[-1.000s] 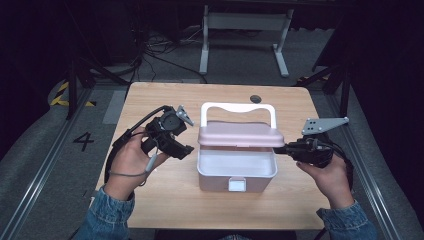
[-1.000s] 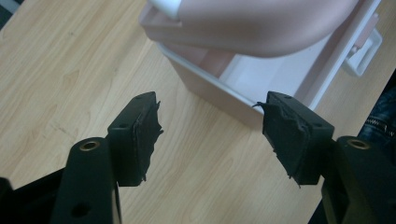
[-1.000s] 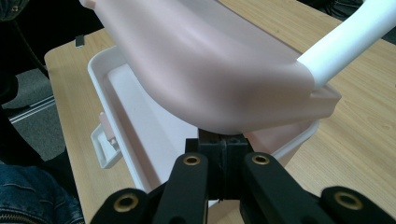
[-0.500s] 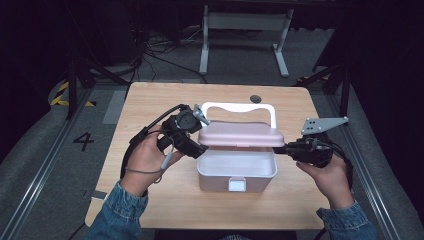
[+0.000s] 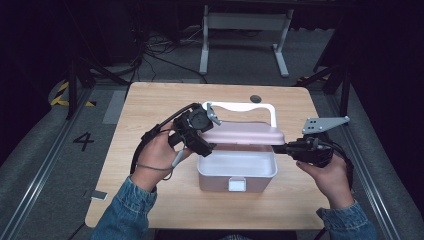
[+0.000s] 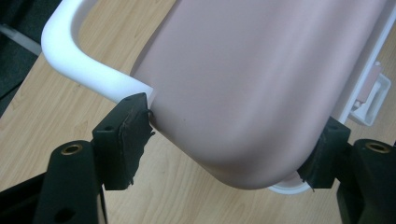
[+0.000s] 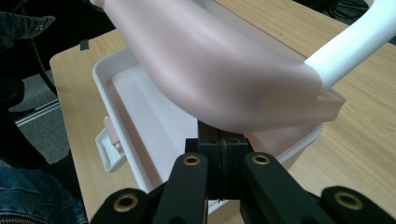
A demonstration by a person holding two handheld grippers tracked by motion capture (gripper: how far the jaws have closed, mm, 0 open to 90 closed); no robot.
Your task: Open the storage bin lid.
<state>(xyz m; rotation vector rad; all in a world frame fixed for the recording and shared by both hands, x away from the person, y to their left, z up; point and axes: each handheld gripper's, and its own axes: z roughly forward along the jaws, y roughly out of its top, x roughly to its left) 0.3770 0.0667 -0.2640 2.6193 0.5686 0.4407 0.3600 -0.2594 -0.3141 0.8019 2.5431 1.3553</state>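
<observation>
While the pink lid (image 5: pixel 245 134) is propped half-raised over the white box (image 5: pixel 237 170) in the middle of the table (image 5: pixel 150 105), its handling can be judged: a thin moulded plastic shell, light and fairly stiff, smooth and likely slippery on its rounded corners. The white handle (image 5: pixel 240 106) is seen arching behind it, toward the far side of the table. A hold is best taken at the lid's rim or short ends, where a flat lip is offered, rather than on the glossy curved top. At the right end, the right gripper (image 5: pixel 281 148) is clenched flat, its jaws tucked under the lid's edge at the box rim, so the lid appears to be propped rather than pinched. At the left end, the left gripper (image 5: pixel 206 131) has just been widening its jaws, and the lid's corner is now straddled between them; one pad sits against the corner beside the handle's root, yet a firm squeeze is not evident. A slip off that rounded corner is the risk to be watched.
</observation>
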